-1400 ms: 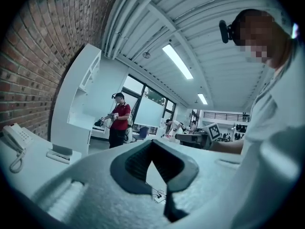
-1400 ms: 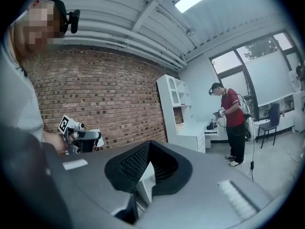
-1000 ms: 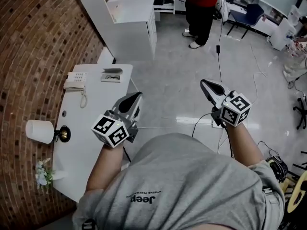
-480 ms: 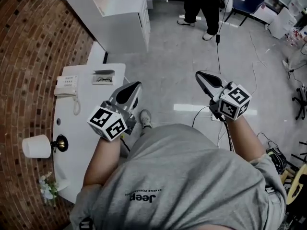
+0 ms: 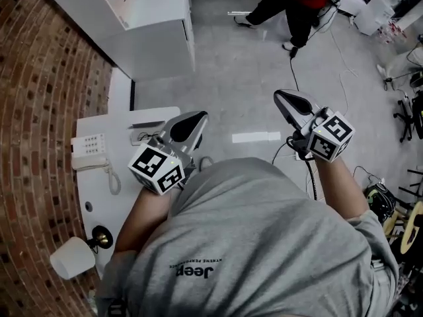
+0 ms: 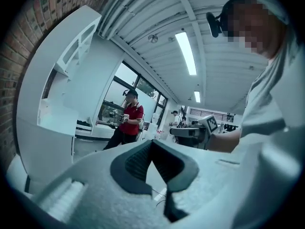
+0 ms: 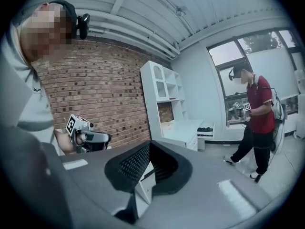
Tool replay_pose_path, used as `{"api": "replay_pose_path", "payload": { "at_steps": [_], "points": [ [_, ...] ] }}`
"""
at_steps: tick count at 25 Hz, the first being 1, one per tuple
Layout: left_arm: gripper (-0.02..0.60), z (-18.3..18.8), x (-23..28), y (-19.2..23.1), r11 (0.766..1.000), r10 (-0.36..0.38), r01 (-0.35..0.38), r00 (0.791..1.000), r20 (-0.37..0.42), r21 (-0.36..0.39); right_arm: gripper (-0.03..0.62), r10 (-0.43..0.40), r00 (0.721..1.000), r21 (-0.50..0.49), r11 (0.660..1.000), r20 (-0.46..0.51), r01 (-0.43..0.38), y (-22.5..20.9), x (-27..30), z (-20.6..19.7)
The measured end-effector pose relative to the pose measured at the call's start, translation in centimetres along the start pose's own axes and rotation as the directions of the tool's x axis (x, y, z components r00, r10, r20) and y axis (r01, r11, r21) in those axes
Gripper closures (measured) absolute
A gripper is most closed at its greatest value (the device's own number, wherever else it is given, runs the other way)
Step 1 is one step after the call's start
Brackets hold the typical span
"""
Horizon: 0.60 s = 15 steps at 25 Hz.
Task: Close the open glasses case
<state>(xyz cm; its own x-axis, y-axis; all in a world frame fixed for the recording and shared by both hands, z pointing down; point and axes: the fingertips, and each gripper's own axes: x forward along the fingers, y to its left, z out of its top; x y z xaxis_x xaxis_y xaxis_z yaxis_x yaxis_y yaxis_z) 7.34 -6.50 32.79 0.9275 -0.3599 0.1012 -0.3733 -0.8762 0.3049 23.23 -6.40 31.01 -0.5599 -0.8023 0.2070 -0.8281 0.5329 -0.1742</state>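
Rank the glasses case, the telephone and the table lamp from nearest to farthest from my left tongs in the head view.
1. The glasses case, on the desk just left of the left tongs.
2. The telephone, farther left on the desk.
3. The table lamp, at the desk's near end, bottom left.

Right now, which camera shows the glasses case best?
The head view. There the glasses case lies on the white desk beside the phone, partly hidden behind the left gripper. The left gripper view and the right gripper view look out across the room and show no case.
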Motion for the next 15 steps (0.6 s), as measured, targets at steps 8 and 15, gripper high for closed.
{"api": "replay_pose_path", "payload": {
  "at_steps": [8, 15],
  "points": [
    [0.584, -0.2, 2.1, 4.4, 0.999, -0.007, 0.006, 1.000, -0.022, -0.041, 0.585, 0.021, 0.999, -0.005, 1.000, -0.026, -0.021, -1.9, 4.5, 0.0],
    [0.584, -0.1, 4.8, 5.2, 0.994, 0.087, -0.087, 0.996, -0.003, -0.066, 0.585, 0.087, 0.995, 0.002, 0.996, -0.039, -0.087, -5.4, 4.5, 0.1]
  ]
}}
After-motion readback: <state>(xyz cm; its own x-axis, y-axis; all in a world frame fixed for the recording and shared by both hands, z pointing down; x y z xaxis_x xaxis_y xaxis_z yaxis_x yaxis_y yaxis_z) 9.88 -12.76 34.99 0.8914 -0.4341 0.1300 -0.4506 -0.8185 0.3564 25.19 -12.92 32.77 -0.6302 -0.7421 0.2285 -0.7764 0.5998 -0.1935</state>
